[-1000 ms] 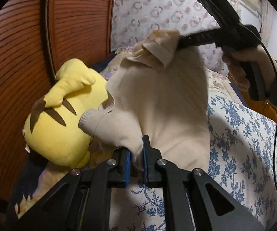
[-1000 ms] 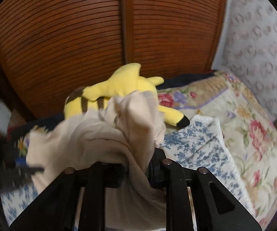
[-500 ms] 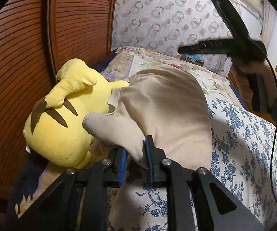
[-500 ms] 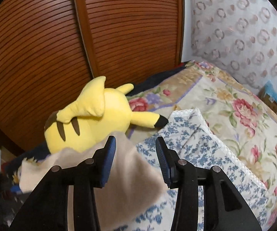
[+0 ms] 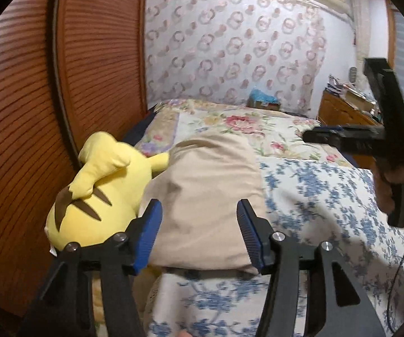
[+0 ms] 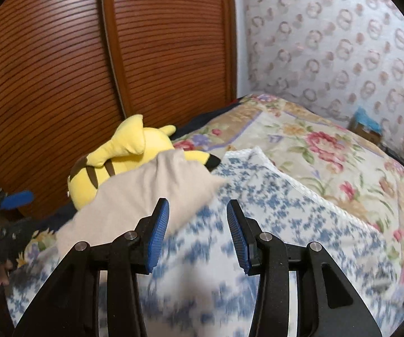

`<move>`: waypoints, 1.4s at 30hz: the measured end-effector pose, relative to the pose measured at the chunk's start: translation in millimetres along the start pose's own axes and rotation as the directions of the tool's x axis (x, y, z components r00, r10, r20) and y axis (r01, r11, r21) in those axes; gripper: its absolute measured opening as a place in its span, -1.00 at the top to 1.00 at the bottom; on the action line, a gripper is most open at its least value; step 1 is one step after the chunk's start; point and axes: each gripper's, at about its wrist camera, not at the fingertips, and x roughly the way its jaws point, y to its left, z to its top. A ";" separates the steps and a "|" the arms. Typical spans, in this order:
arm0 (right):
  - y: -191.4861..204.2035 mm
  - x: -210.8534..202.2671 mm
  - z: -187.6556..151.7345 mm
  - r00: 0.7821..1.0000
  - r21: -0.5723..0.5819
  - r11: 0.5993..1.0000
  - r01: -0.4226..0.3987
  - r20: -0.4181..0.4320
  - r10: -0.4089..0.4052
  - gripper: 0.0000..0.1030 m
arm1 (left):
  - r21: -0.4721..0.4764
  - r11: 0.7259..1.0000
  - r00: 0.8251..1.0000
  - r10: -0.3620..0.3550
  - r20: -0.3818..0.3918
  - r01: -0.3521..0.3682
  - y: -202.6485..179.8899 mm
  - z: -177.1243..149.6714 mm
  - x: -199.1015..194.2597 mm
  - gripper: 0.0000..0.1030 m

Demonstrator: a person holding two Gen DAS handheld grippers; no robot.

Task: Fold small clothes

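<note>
A beige garment (image 5: pixel 207 196) lies folded in a soft heap on the blue-flowered cloth (image 5: pixel 314 196), with its far edge against a yellow plush toy (image 5: pixel 103 191). My left gripper (image 5: pixel 199 207) hovers just above the garment's near end. Its jaws are opening, and the cloth shows in the gap without either pad pressing on it. In the left wrist view my right gripper (image 5: pixel 308 137) hangs to the right, held in a hand and well off the garment. From its own camera the right gripper (image 6: pixel 197 206) stands open with nothing in it, and the garment (image 6: pixel 151 191) is to its left.
The plush toy (image 6: pixel 123 157) rests against slatted wooden wardrobe doors (image 5: pixel 33 84) on the left. A rose-patterned bedspread (image 5: pixel 244 123) stretches back to a patterned wall. A wooden dresser (image 5: pixel 342 106) stands far right. A blue pad of the left gripper (image 6: pixel 16 198) shows at the left edge.
Both grippers let go of the garment, which dropped from being held up to lie folded on the bed. The right gripper swung away to the right; the left rose and opened.
</note>
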 end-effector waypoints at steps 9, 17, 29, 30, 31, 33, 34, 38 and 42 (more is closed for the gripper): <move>-11.9 -104.0 -73.8 0.986 0.090 0.985 0.144 0.071 -0.151 -0.16 | 0.075 0.994 0.995 -0.085 0.051 0.081 -68.0 -1.3 -18.7 -0.06; -20.1 -185.4 -125.8 0.939 0.205 0.936 0.286 0.134 -0.316 -0.41 | 0.153 0.978 0.985 -0.158 0.075 0.145 -129.4 -1.9 -41.0 -0.06; -16.4 -275.5 -169.4 0.847 0.330 0.855 0.399 0.224 -0.482 -0.42 | 0.189 0.968 0.972 -0.190 0.136 0.162 -170.7 3.8 -90.2 -0.07; -14.8 -280.4 -171.7 0.844 0.333 0.854 0.400 0.230 -0.485 -0.42 | 0.190 0.968 0.972 -0.190 0.139 0.162 -171.9 4.2 -92.8 -0.07; -14.3 -284.5 -173.0 0.839 0.338 0.851 0.402 0.237 -0.490 -0.42 | 0.187 0.969 0.971 -0.191 0.142 0.163 -172.7 3.7 -95.2 -0.07; -12.4 -289.6 -174.1 0.831 0.343 0.846 0.408 0.245 -0.499 -0.42 | 0.180 0.971 0.971 -0.188 0.150 0.160 -173.8 2.5 -98.7 -0.07; -10.7 -293.2 -176.8 0.829 0.345 0.846 0.406 0.249 -0.500 -0.42 | 0.180 0.971 0.971 -0.187 0.150 0.159 -175.8 2.1 -99.6 -0.07; -7.1 -295.4 -176.5 0.824 0.346 0.843 0.411 0.254 -0.506 -0.42 | 0.181 0.971 0.970 -0.186 0.157 0.157 -174.8 0.9 -103.9 -0.07; -6.4 -294.7 -176.4 0.825 0.346 0.844 0.409 0.255 -0.504 -0.42 | 0.177 0.972 0.969 -0.184 0.166 0.154 -174.7 1.3 -108.3 -0.08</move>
